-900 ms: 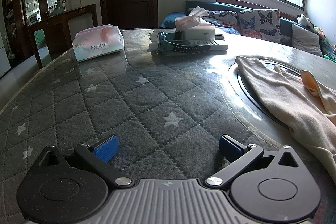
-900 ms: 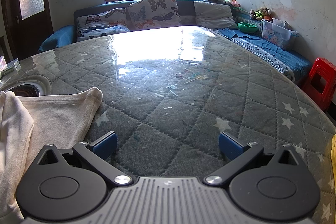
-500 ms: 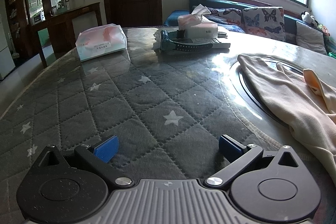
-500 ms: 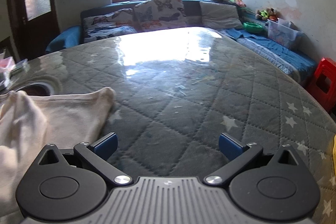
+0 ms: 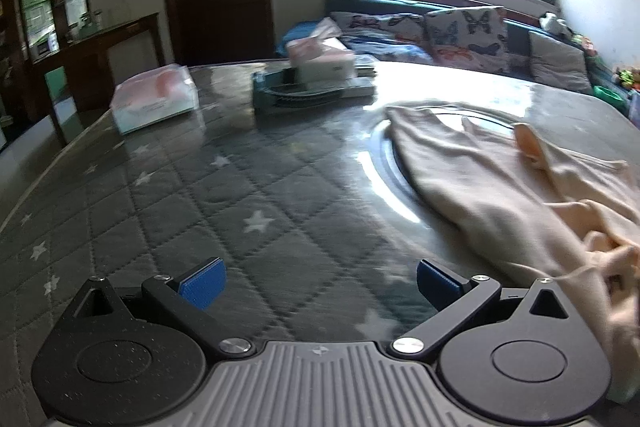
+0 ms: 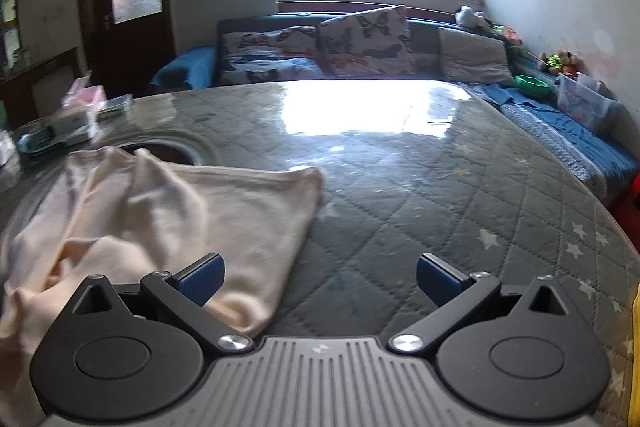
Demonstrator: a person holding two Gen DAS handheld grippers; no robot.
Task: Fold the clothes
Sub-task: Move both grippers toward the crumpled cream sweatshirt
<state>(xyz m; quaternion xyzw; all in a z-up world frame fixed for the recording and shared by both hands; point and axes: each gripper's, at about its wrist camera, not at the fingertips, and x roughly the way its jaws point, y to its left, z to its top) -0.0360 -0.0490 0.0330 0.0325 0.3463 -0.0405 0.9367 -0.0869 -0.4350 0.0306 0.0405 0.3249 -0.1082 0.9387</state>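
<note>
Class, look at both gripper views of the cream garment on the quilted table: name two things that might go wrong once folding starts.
1. The cream garment lies bunched, partly over the round recess in the table; a fold may come out crooked or sag there.
2. The tissue pack and tissue box sit near the cloth's far end; dragging the garment that way may knock them.
Both the left gripper and right gripper are open and hold nothing.

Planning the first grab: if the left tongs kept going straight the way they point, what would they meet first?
Probably the bare quilted table cover; the open left tongs tilt down at it. The cream garment lies off to their right, outside that line, though depth is unclear.
</note>
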